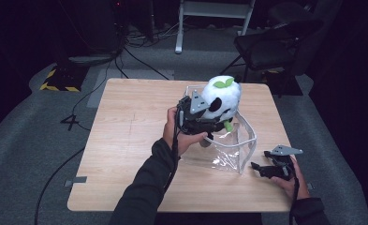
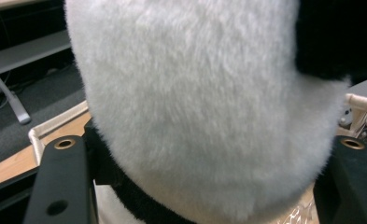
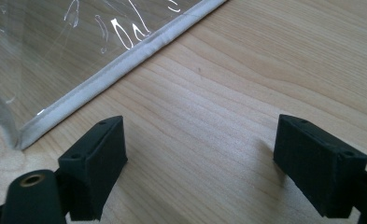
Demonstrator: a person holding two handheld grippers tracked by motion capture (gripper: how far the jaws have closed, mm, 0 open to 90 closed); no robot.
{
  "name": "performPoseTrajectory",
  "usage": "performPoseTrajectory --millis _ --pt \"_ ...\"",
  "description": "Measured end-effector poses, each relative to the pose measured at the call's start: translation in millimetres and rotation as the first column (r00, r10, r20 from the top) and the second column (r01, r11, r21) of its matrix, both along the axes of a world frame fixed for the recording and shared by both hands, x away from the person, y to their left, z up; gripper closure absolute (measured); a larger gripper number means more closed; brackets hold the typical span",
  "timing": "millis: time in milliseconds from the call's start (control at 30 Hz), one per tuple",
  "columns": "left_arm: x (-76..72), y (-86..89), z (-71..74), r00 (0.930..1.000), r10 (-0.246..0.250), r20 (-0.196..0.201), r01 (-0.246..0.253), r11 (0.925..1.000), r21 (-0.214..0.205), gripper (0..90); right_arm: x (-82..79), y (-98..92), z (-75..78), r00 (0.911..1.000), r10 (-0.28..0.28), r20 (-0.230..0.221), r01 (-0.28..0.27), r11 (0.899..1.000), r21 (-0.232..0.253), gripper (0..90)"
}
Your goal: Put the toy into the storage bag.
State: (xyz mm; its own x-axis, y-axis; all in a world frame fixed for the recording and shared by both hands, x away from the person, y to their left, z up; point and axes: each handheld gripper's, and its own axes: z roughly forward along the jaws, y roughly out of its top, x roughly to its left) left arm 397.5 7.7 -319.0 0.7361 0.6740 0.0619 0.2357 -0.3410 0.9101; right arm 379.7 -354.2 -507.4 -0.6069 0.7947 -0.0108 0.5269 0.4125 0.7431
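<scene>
A white and black panda plush [image 1: 224, 96] with a green sprout on its head hangs over the open top of a clear plastic pouch [image 1: 240, 150] with white trim, right of the table's middle. My left gripper [image 1: 206, 123] comes at it from the left and is shut on its lower body. In the left gripper view the white fur [image 2: 204, 107] sits between both black jaws of that gripper [image 2: 204, 186]. My right gripper [image 1: 257, 167] rests open on the wood by the pouch's near right corner. Between its spread jaws [image 3: 204, 163] is bare table, with the pouch's white seam [image 3: 116, 65] just ahead.
The light wooden table [image 1: 125, 140] has free room on its left half. Beyond its far edge stand a dark folding chair [image 1: 270, 47], a white desk frame [image 1: 179, 28] and a black base with yellow-black tape [image 1: 60, 79]. Cables [image 1: 139, 61] run over the grey carpet.
</scene>
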Motion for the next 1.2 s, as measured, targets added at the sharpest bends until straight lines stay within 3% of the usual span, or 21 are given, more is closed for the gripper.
performPoseTrajectory --millis 400,700,1200 --pt "11.8 -10.6 -10.9 0.998 0.002 -0.064 0.003 0.9972 0.075 26.8 0.0 0.0 0.0 1.0 0.0 0.0 0.0 1.0 0.0 16.9" --pt "16.4 -10.9 -14.7 0.9936 0.009 -0.112 0.001 0.9968 0.081 22.0 0.0 0.0 0.0 1.0 0.0 0.0 0.0 1.0 0.0 16.9" --pt "22.2 -9.4 -22.8 0.977 -0.006 -0.213 0.036 0.9904 0.134 15.0 0.0 0.0 0.0 1.0 0.0 0.0 0.0 1.0 0.0 16.9"
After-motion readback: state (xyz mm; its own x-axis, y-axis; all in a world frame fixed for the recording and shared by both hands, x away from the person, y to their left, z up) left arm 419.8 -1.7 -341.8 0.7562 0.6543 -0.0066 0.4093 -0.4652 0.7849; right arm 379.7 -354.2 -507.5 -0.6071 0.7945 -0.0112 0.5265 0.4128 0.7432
